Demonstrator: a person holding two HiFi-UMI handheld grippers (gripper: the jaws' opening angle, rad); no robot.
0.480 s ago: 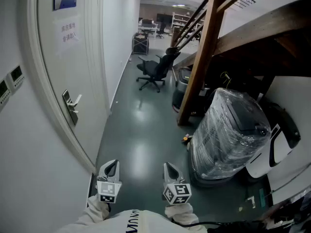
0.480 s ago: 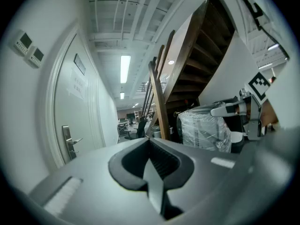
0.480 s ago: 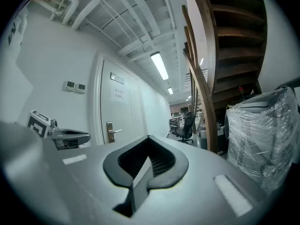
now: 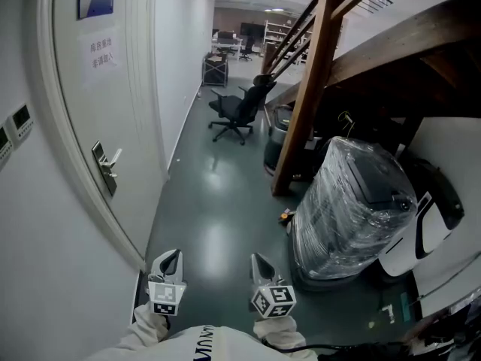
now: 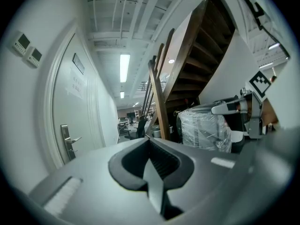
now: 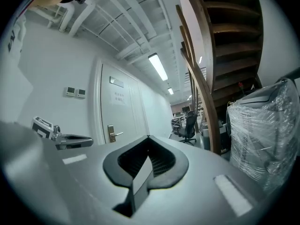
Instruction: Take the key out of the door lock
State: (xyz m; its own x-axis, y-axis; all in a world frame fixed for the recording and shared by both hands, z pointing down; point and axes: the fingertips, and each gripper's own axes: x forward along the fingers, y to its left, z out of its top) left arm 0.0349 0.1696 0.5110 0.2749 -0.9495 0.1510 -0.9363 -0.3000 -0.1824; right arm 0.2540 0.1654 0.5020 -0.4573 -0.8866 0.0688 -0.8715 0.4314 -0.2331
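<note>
A white door (image 4: 113, 96) stands on the left of the corridor, with a metal lock plate and lever handle (image 4: 105, 168) on it. No key can be made out at this distance. The lock also shows small in the left gripper view (image 5: 69, 142) and in the right gripper view (image 6: 112, 134). My left gripper (image 4: 171, 256) and right gripper (image 4: 260, 260) are held low near my body, side by side, well short of the door. Both have their jaws together with nothing between them. Each shows in the other's view: the right gripper (image 5: 234, 108) and the left gripper (image 6: 70, 138).
A black office chair (image 4: 239, 110) stands down the corridor. A slanted wooden stair post (image 4: 304, 96) and a plastic-wrapped machine (image 4: 353, 201) fill the right side, with a white device (image 4: 430, 224) beyond. Wall switches (image 4: 19, 119) sit left of the door frame.
The door lock sits slightly further left and higher in the head view. Both grippers keep their places and stay shut.
</note>
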